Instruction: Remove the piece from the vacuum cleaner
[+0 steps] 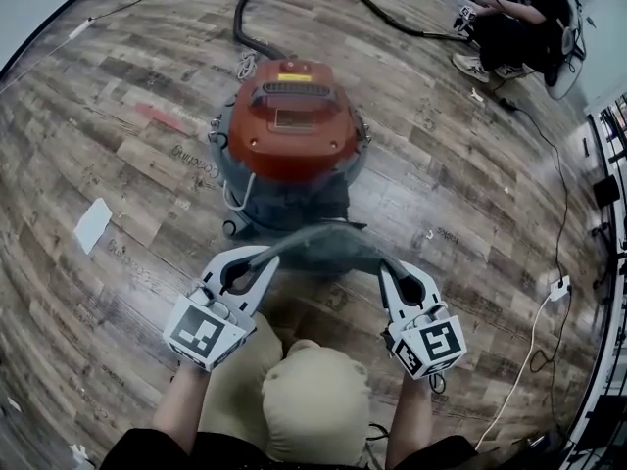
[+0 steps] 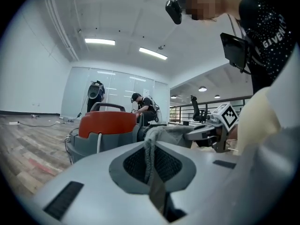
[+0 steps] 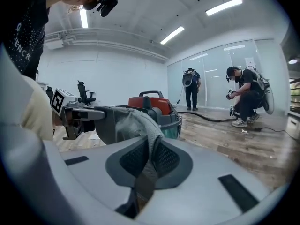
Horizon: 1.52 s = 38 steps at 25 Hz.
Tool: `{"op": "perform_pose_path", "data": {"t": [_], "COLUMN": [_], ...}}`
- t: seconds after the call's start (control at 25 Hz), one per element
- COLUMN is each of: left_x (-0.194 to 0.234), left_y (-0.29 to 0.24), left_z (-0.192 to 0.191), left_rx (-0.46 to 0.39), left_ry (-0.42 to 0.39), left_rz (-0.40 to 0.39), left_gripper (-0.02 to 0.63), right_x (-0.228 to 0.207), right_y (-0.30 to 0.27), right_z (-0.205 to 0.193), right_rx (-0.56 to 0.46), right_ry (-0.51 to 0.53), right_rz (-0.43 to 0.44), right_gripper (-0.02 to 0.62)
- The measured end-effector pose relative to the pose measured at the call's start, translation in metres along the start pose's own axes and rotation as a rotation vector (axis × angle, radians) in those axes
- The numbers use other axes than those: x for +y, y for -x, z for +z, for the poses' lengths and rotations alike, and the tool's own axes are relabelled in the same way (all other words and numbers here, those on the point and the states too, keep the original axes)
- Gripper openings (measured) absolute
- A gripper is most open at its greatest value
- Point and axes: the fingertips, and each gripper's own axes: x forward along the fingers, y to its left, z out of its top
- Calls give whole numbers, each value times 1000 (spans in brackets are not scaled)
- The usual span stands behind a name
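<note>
Grey fabric piece [image 1: 323, 246] lies 9-to-3, just at 6 of vacuum cleaner [image 1: 294, 130]. Left hand-held gripper [image 1: 260, 260] and right hand-held gripper [image 1: 390, 272] each clamped on one end, equally near. Likely pull: toward 6.

Wood-plank floor [image 1: 441, 184] — red-grey vac [image 1: 291, 130], black hose [image 1: 238, 18], white sheet [image 1: 93, 225]

The person wore a black top [image 2: 267, 36] flecked with small white dots and printed with white letters, with dark sleeves [image 1: 147, 448]. The trousers [image 1: 313, 399] were pale beige. A small black camera [image 3: 107, 3] sat at the head, and what seemed to be a flat black box [image 2: 234, 50] hung at the chest. The left gripper [image 1: 266, 255] and right gripper [image 1: 387, 267] had smooth light-grey shells with dark, mesh-textured pads [image 2: 133, 163]. Each carried a cube [image 1: 208, 331] of black-and-white square markers.
</note>
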Motion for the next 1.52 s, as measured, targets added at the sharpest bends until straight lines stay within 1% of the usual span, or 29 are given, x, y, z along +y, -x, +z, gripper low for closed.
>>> {"op": "perform_pose_path", "data": {"t": [0.08, 0.2, 0.36, 0.52, 0.68, 0.76, 0.84, 0.88, 0.92, 1.0, 1.04, 1.08, 1.16, 1.28, 1.36, 1.4, 1.44, 1.52], "left_x": [-3, -5, -7, -12, -23, -25, -28, -30, -31, -29, -27, -24, -20, -17, -18, -19, -19, -23], "left_y": [2, 7, 16, 31, 36, 36, 37, 38, 39, 41, 43, 44, 46, 53, 56, 57, 58, 57], "left_z": [1, 3, 2, 4, -3, -4, -3, -3, -2, 0, 1, 1, 4, 12, 14, 14, 14, 12], "left_rx": [-8, -28, -40, -74, -62, -75, -80, -79, -81, -92, -95, -96, -113, -173, -181, -176, -167, -143], "left_ry": [-17, -5, 8, 21, 43, 63, 65, 65, 71, 86, 86, 81, 85, 116, 100, 82, 66, 47], "left_rz": [2, 15, 18, 14, -2, -6, -14, -19, -21, -12, -1, 12, 38, 57, 68, 75, 78, 62], "left_gripper": [18, 18, 18, 18, 18, 20, 21, 36, 72, 189, 209, 210, 210, 209, 205, 126, 8, 8], "right_x": [5, 10, 22, 24, 28, 29, 29, 30, 32, 36, 38, 39, 37, 34, 35, 36, 37, 41], "right_y": [4, 12, 19, 39, 50, 50, 50, 49, 48, 46, 46, 45, 44, 47, 50, 51, 53, 54], "right_z": [1, 5, 5, 3, -1, 1, 2, 1, 0, -2, -2, 0, 3, 12, 18, 20, 21, 22], "right_rx": [-20, -37, -35, -57, -37, -50, -67, -69, -68, -70, -75, -83, -104, -139, -160, -172, -182, -184], "right_ry": [-7, -5, 9, -24, 7, -12, -36, -44, -49, -63, -73, -81, -87, -92, -107, -114, -117, -109], "right_rz": [0, -11, -18, -31, -34, -32, -40, -41, -36, -10, 0, 3, -12, -32, -14, -7, 0, 19], "right_gripper": [21, 21, 21, 21, 21, 21, 23, 25, 43, 130, 168, 185, 192, 191, 187, 110, 11, 11]}}
